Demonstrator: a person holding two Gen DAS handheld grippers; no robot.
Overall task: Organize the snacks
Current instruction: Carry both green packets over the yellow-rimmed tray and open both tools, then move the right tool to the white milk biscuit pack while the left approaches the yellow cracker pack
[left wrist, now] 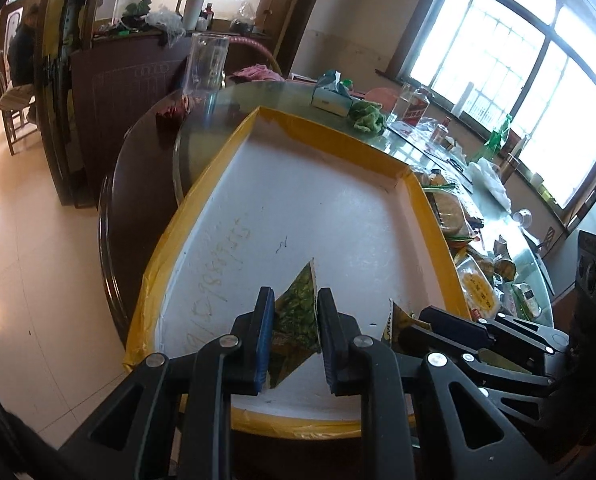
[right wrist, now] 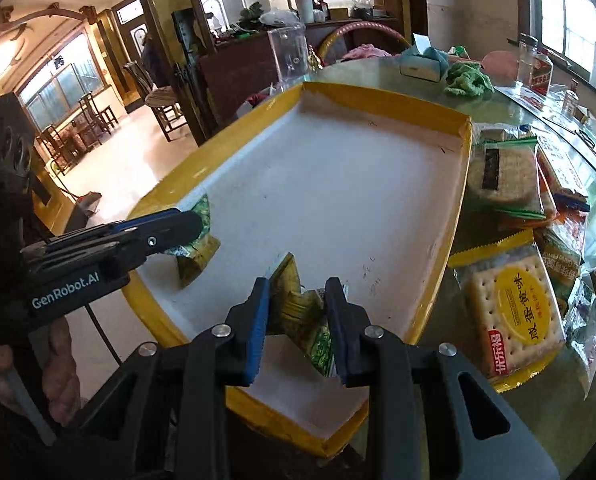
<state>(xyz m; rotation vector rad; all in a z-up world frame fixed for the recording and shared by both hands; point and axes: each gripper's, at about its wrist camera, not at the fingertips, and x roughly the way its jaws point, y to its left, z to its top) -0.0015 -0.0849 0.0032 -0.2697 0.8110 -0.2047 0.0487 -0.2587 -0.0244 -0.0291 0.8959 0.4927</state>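
Both tools are over the tray point(left wrist: 418, 216), a white one with yellow edges sitting on the round glass-topped surface point(left wrist: 282, 96). The left tool point(left wrist: 295, 332) has its jaws pinched onto a small green snack packet point(left wrist: 298, 312), holding it just above the white tray floor near the close end. The right tool point(right wrist: 296, 320) is clamped the same way on a second green-and-yellow packet point(right wrist: 298, 300), crumpled between its pads, also low over the near part of the tray. From the right wrist camera you can see the left one off to the side, its packet poking out past the fingertips by the tray's left rim.

The rest of the snacks are piled on the surface just to the right of the tray: a big cracker pack with a yellow round label point(right wrist: 514, 308) and a green-trimmed biscuit pack point(right wrist: 502, 172) behind it, with more wrappers stacked around. A green cloth point(right wrist: 468, 80) and a tissue box point(right wrist: 422, 66) sit farther back.
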